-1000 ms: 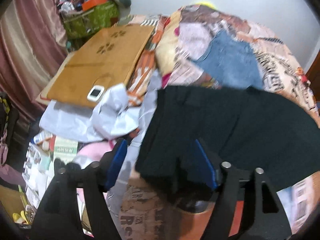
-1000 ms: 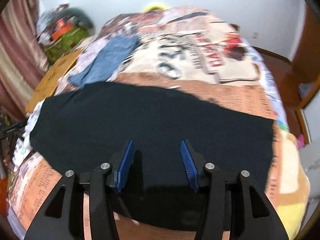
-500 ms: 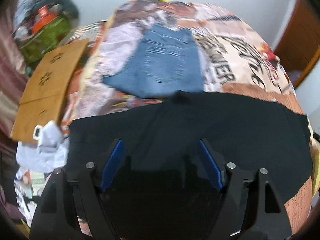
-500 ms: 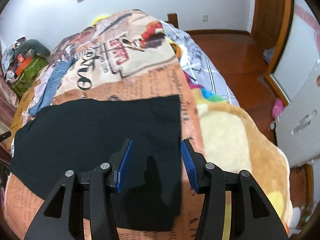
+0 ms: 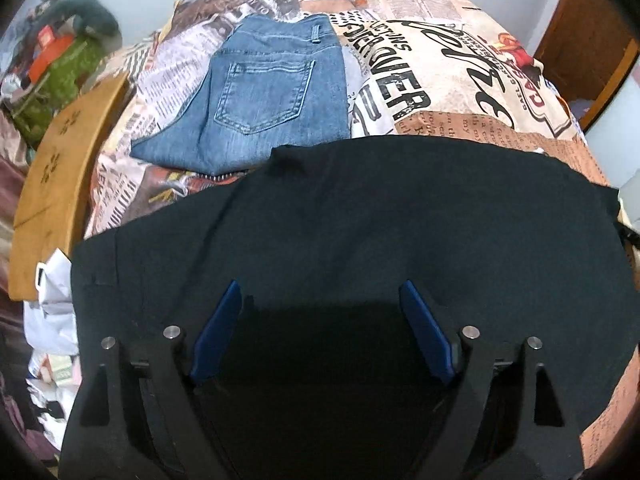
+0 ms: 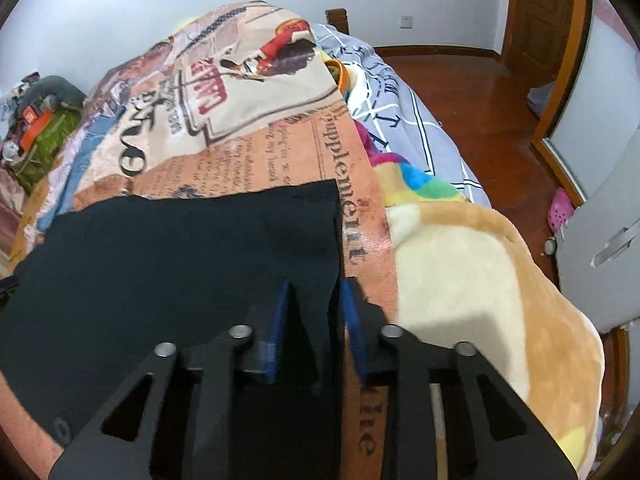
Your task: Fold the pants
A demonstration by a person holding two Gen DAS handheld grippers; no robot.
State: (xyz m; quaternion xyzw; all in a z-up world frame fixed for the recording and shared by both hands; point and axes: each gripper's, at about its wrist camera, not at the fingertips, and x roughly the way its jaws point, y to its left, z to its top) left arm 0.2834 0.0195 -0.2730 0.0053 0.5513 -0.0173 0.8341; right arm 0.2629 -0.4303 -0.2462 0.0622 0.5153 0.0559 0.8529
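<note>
While the black pants (image 5: pixel 400 216) lie spread flat on the bed (image 5: pixel 460 92), these lines hold.

Pants, place: across the near part of the bed's printed cover, long axis running side to side along the bed's near edge; folded blue jeans (image 5: pixel 260 96) lie just beyond them, touching or nearly touching their far edge.

Right gripper (image 6: pixel 314 300): at the pants' right end, straddling its side edge; its jaws have just been closing and now stand narrow with the cloth edge between them. Whether the pads already press the cloth I cannot tell for sure; a slim gap seems to remain.

Left gripper (image 5: pixel 320 300): over the pants toward their left end, spread wide, its jaws having just been opening; nothing pinched.

Nearer hand: the right one is on the hem; judged next, that end travels leftward along the long axis.
</note>
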